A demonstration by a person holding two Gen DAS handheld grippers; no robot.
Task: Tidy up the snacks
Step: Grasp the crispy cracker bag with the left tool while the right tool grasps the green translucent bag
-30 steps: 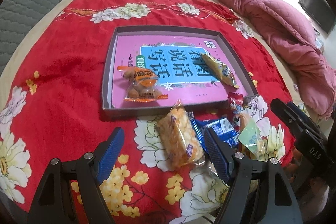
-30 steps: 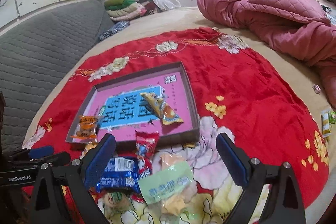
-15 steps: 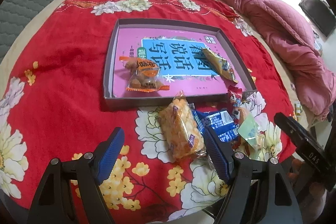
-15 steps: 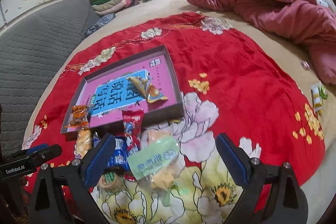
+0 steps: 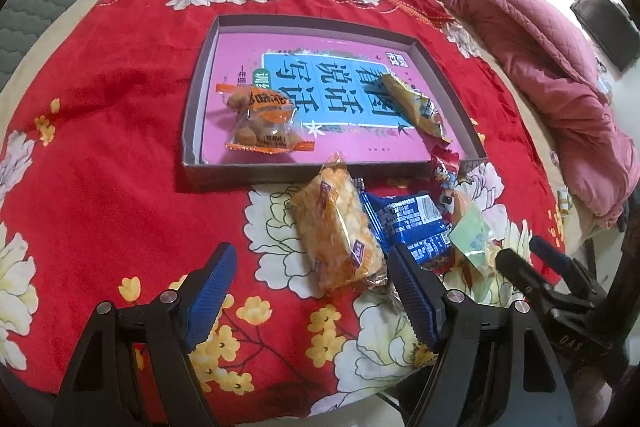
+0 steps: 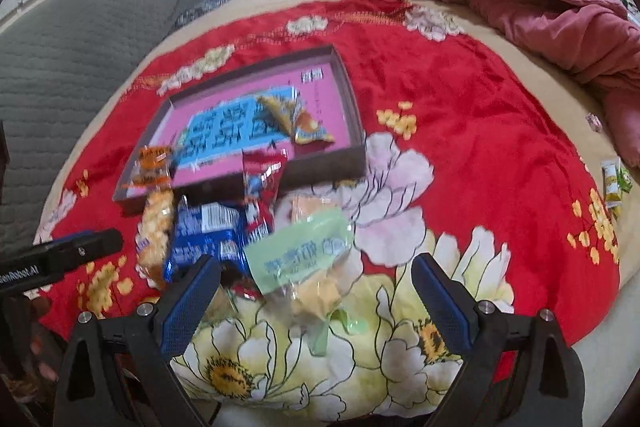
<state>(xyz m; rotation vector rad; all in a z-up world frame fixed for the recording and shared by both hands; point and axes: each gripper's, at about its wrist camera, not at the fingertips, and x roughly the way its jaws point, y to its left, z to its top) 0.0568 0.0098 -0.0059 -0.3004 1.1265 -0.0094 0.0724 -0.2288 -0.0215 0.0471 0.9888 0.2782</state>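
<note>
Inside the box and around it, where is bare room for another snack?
Free: the box floor between the orange packet and yellow packet, plus its far end; red cloth left of the box. Crowded: the pile at its near wall, around the blue packet.

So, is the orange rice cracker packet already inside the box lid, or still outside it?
Outside. The orange rice cracker packet lies on the red cloth, just before the near wall of the box lid.

Each hand-held gripper, left and right, has black angular arms, silver screws and ribbed blue pads; white lettering marks both bodies.
</note>
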